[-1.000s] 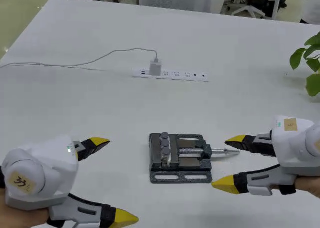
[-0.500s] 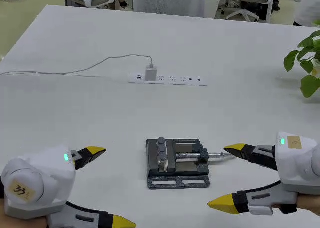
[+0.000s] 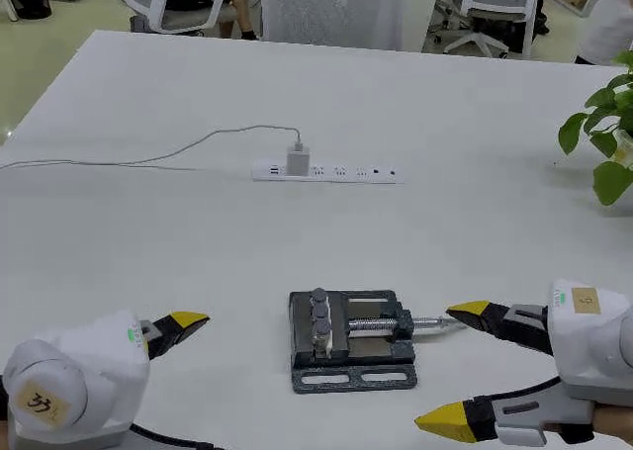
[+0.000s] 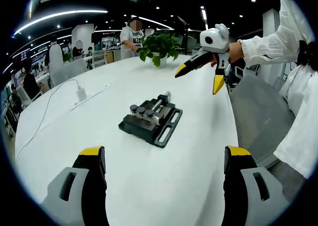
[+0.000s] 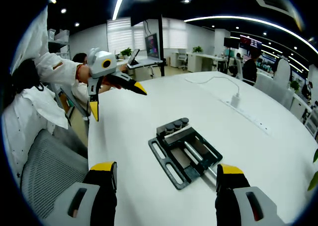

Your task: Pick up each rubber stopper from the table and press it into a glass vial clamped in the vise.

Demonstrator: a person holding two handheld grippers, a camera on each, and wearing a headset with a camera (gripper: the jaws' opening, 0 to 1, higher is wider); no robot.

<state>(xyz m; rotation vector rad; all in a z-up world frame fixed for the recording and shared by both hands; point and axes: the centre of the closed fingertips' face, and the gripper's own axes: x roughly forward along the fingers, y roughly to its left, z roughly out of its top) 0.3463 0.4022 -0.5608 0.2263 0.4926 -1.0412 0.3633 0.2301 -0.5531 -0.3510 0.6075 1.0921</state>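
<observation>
Holding my yellow-tipped left gripper [image 4: 164, 154] and yellow-tipped right gripper [image 3: 450, 368] spread wide and empty, I judge a careless reach could knock the dark metal vise [image 3: 356, 356], near centre, jarring its three grey-stoppered glass vials [image 3: 319, 316]. Farther off, the white table [image 3: 445, 94] carries a white power strip [image 3: 341, 172]; office chairs [image 3: 326, 10] stand beyond.

Left gripper [image 4: 164, 152] and right gripper [image 3: 451, 367] hover with jaws spread wide.

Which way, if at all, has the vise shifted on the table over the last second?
No. The vise keeps the same gap and angle to the power strip behind it. Both sit lower in the head view because the camera moved.
</observation>
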